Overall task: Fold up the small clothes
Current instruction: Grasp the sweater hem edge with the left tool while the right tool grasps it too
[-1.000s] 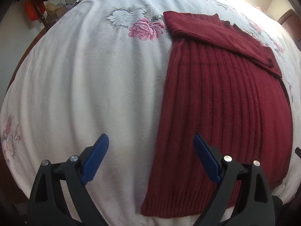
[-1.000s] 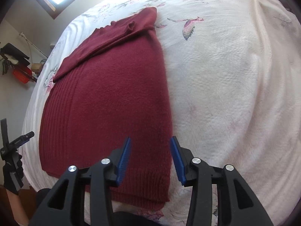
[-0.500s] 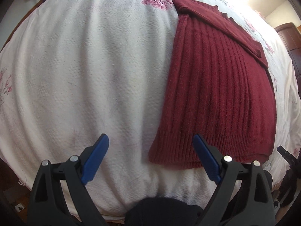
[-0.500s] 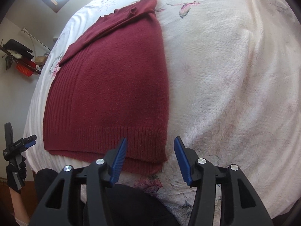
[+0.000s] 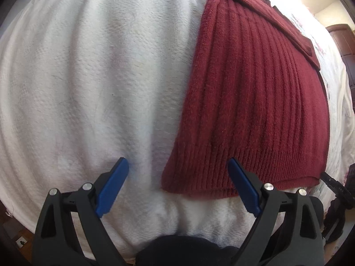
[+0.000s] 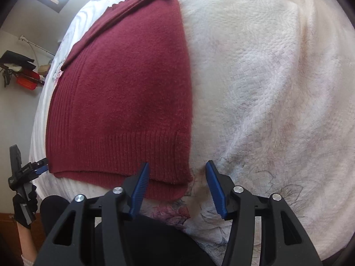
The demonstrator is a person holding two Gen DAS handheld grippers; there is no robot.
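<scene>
Left wrist view first: the left gripper (image 5: 177,177) has dropped much closer to the bed (image 5: 88,77) than half a second ago, jaws spread wide and holding nothing, straddling the near left corner of the sweater (image 5: 255,102). That dark red sweater lies flat on the white bedspread, hem toward the bed's near edge, sleeves folded across its far end, and it fills far more of the view than before. Over on the right wrist view, the right gripper (image 6: 176,184) has closed in too, its jaws moderately open and empty, the left blue finger (image 6: 139,187) over the ribbed hem and the right one over bare bedspread, bracketing the sweater's (image 6: 124,93) near right corner. At the left edge, a gloved hand (image 6: 23,201) holds the other gripper beside the bed's near edge.
</scene>
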